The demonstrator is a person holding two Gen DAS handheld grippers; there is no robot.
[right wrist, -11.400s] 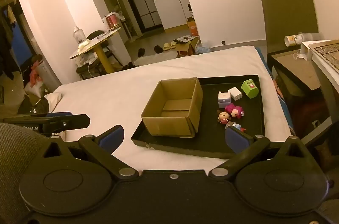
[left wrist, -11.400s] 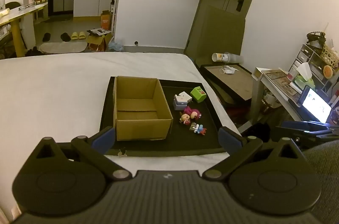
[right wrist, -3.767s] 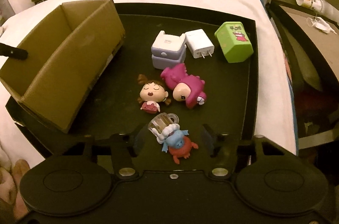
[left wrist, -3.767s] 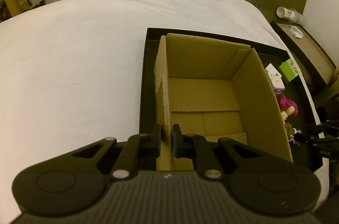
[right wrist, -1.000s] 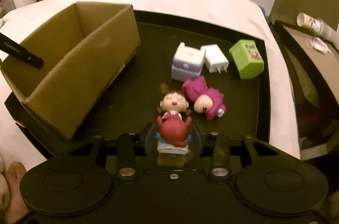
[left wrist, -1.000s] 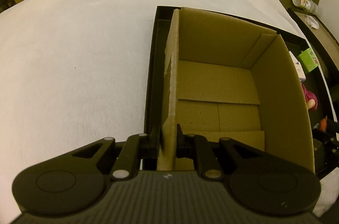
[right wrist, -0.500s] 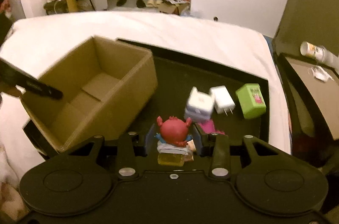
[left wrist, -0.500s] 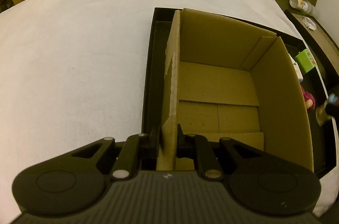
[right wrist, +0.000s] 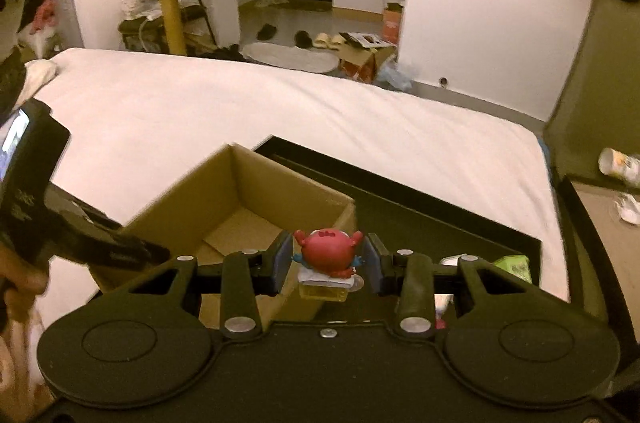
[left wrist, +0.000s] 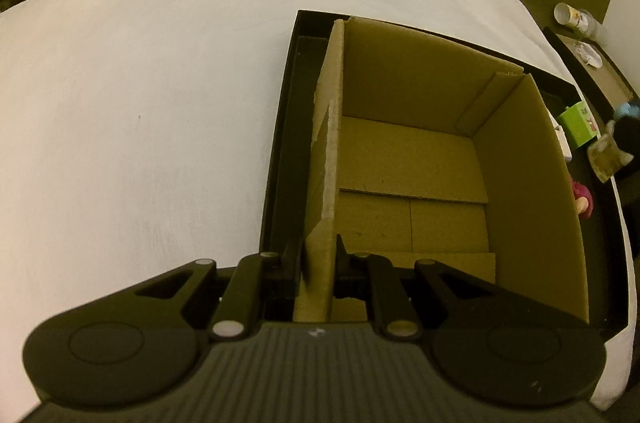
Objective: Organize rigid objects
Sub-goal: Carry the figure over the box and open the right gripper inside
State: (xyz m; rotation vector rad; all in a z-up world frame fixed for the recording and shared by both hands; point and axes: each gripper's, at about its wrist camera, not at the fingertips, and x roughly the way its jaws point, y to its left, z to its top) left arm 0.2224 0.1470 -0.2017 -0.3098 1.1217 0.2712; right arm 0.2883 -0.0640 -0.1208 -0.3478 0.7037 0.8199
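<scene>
Left gripper: its jaws pinch the near end of the left wall of the cardboard box, exactly as they did a second ago; the box has not shifted on the black tray, which lies on the white bed.

Box inside: empty, only the folded bottom flaps show (nothing has been put away yet, judging from this).

Right gripper: its jaws are closed on a small red crab figure with a pale base, one pad pressed to each side of it.

What changed: a second ago the crab figure was low over the tray among the other toys, right by the doll; now it is up in the air, level with the box's rim and just to the right of the near right corner, with the open box ahead and to the left.

Still on the tray: a green cube and a pink plush toy right of the box (the white pieces are mostly hidden behind the box wall).

Meaning for the task: the pick appears done and the carry is under way; the next step is likely to bring the figure left over the opening and release it, while the left gripper keeps the box from sliding.
</scene>
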